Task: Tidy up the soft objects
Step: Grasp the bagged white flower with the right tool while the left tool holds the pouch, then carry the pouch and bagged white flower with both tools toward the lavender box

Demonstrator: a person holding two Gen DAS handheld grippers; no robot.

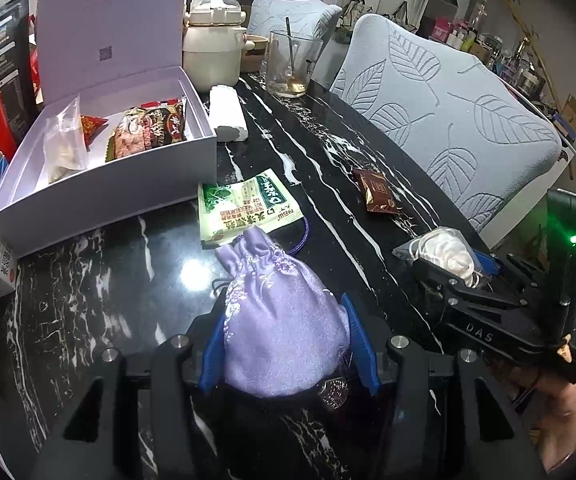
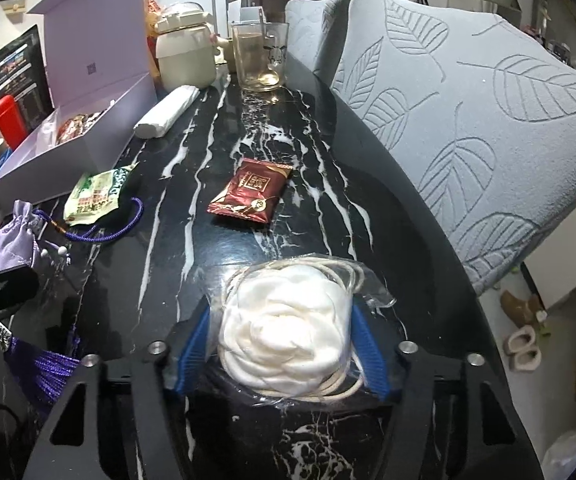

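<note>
My left gripper [image 1: 288, 340] is shut on a lilac satin drawstring pouch [image 1: 284, 320], its blue pads pressing both sides; the pouch also shows in the right wrist view [image 2: 12, 240] with its purple cord [image 2: 100, 232]. My right gripper [image 2: 284, 336] is shut on a clear bag holding a white fabric flower [image 2: 284, 332]; this gripper and bag also show in the left wrist view [image 1: 447, 256]. A green snack packet [image 1: 248, 208] and a dark red sachet [image 2: 252, 192] lie on the black marble table [image 2: 192, 264]. An open white box [image 1: 104, 184] holds several packets.
A white rolled cloth [image 1: 228, 114], a cream pot [image 1: 212, 52] and a glass with a spoon [image 1: 289, 64] stand at the table's far end. Light blue leaf-pattern chair backs [image 2: 467, 112] line the right edge. Boxes and a red object crowd the left.
</note>
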